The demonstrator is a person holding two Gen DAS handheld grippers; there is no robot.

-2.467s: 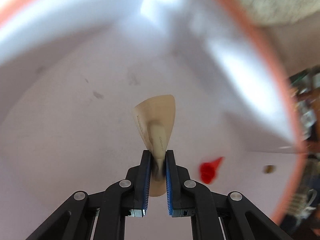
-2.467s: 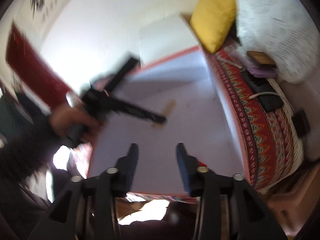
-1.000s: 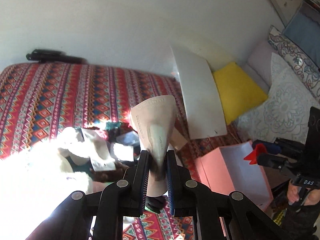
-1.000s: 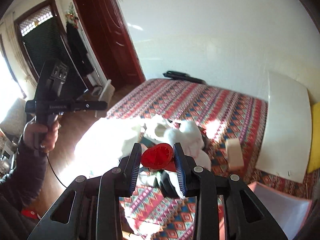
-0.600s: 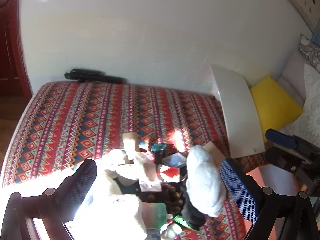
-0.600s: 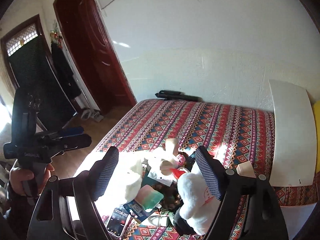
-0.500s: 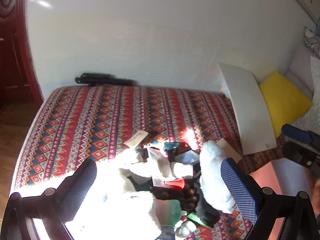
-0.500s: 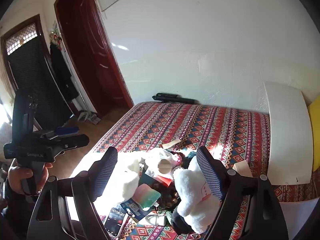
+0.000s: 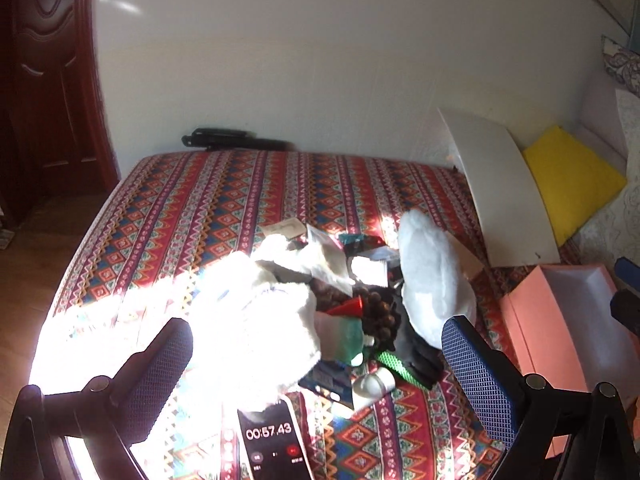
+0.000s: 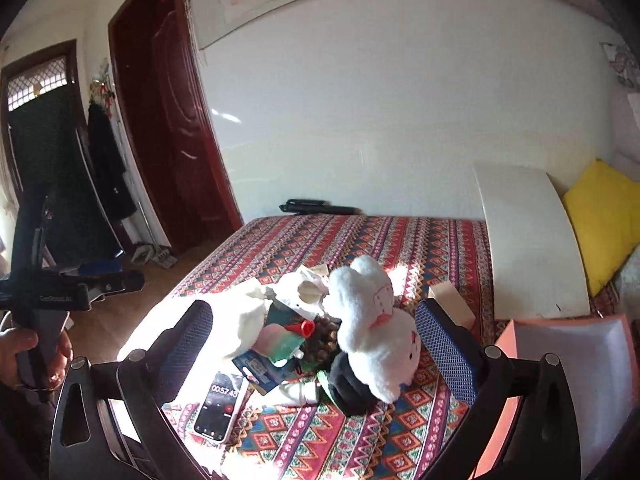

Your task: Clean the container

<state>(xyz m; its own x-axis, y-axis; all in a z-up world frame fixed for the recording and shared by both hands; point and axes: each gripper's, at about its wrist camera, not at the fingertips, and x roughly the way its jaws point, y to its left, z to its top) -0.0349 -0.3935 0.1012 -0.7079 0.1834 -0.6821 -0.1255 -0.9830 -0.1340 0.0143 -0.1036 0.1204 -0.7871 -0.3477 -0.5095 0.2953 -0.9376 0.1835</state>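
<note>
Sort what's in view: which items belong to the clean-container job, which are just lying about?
Job:
- pink box, open, looks emptied
- pile on the bedspread, likely its contents: plush, red cone, phone
- left gripper and right gripper, jaws open, holding nothing

Lying about:
- white board
- yellow pillow
- black object by the wall

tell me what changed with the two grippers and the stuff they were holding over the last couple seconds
The left gripper let go of its beige card and the right gripper released the red cone; both now hang open above the pile on the bed. The pink box stays empty beside it, the white lid unmoved.
</note>
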